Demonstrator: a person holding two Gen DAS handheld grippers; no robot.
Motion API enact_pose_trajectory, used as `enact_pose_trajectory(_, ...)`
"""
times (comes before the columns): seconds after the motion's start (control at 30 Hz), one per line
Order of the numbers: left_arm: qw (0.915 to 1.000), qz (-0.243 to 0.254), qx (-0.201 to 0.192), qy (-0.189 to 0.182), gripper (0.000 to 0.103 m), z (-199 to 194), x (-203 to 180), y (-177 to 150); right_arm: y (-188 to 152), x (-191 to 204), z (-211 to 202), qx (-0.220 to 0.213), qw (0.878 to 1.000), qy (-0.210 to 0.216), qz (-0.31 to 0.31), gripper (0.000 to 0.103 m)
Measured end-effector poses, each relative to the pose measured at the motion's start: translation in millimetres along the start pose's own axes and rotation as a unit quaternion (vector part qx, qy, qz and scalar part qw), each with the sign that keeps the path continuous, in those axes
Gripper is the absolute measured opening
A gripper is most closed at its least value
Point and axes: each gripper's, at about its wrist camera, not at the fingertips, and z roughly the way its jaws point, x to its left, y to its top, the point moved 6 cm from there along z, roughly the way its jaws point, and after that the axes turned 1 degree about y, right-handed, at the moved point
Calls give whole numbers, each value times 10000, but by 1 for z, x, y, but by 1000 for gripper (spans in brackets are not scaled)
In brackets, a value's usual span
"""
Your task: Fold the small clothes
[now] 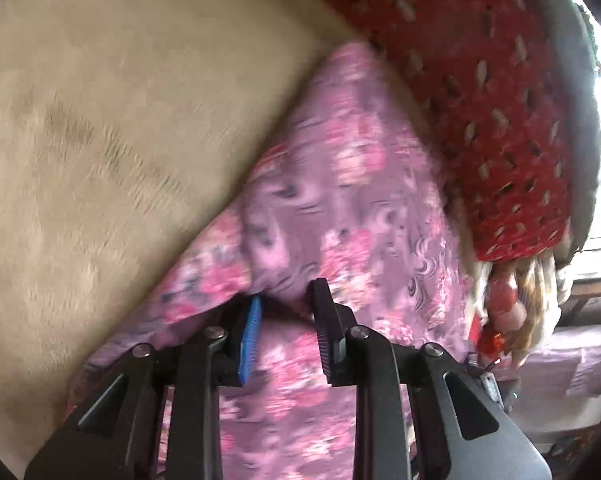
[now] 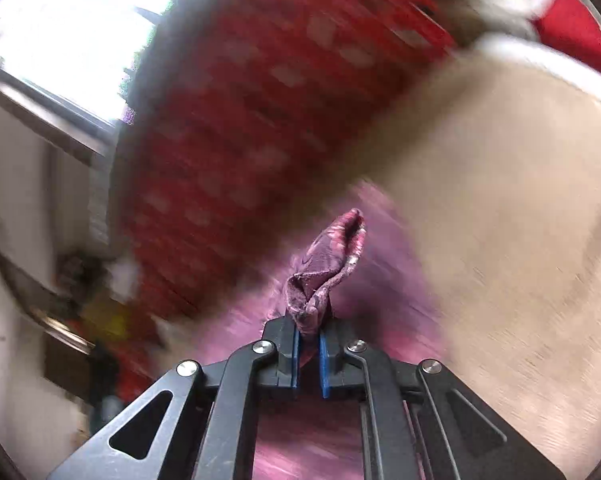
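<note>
You have open room over the bare beige blanket (image 1: 112, 128) on the far side of the pink floral cloth (image 1: 340, 184). The red crocheted throw (image 1: 480, 92) borders that cloth, its tassels (image 1: 516, 312) hanging beside the left gripper (image 1: 286, 300).

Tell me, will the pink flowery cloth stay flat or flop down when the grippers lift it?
Probably flop: the pink flowery cloth bunches into a soft crumpled tuft where the right gripper pinches it. It likely weighs little, since it puckers at the left gripper. It might drag on the fuzzy beige blanket rather than slide.
</note>
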Motion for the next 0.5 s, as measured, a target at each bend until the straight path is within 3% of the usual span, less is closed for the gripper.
enact_pose_trajectory(0.07, 10000, -3, -2, -95, 20, -8, 2, -4, -19, -27, 9, 440, 9982, -308, 251, 7)
enact_pose_trajectory(0.13, 9995, 65, 15, -315, 20, -21, -4, -9, -21, -26, -8, 177, 9989, -168, 405, 13)
enact_pose_trajectory(0.23, 9980, 481, -179, -379, 22, -38, -26, -14, -14, -6, -36, -497, 9987, -97, 82, 14)
enact_pose_trajectory(0.27, 9969, 677, -290, -263, 29, -39, -34, -14, -13, 6, -43, -656, 9978, -10, -115, 16)
enact_pose_trajectory(0.3, 9955, 857, -393, -49, 43, -36, -41, -14, -15, 14, -41, -631, 9975, 2, -306, 21)
enact_pose_trajectory(0.37, 9925, 1059, -378, 474, 50, -19, -44, -17, -28, 21, -24, -234, 9974, -166, -667, 26)
enact_pose_trajectory(0.4, 9916, 1095, -132, 682, 49, -3, -41, -21, -38, 18, -8, 143, 9965, -337, -754, 30)
enact_pose_trajectory(0.43, 9906, 1105, 51, 800, 49, 6, -37, -25, -51, 10, 12, 704, 9928, -592, -770, 27)
enact_pose_trajectory(0.47, 9884, 1210, -47, 918, 49, 6, -38, -28, -60, 4, 20, 903, 9909, -658, -750, 24)
enact_pose_trajectory(0.5, 9852, 1378, -139, 1011, 50, 1, -41, -32, -61, 6, 15, 828, 9916, -621, -777, 25)
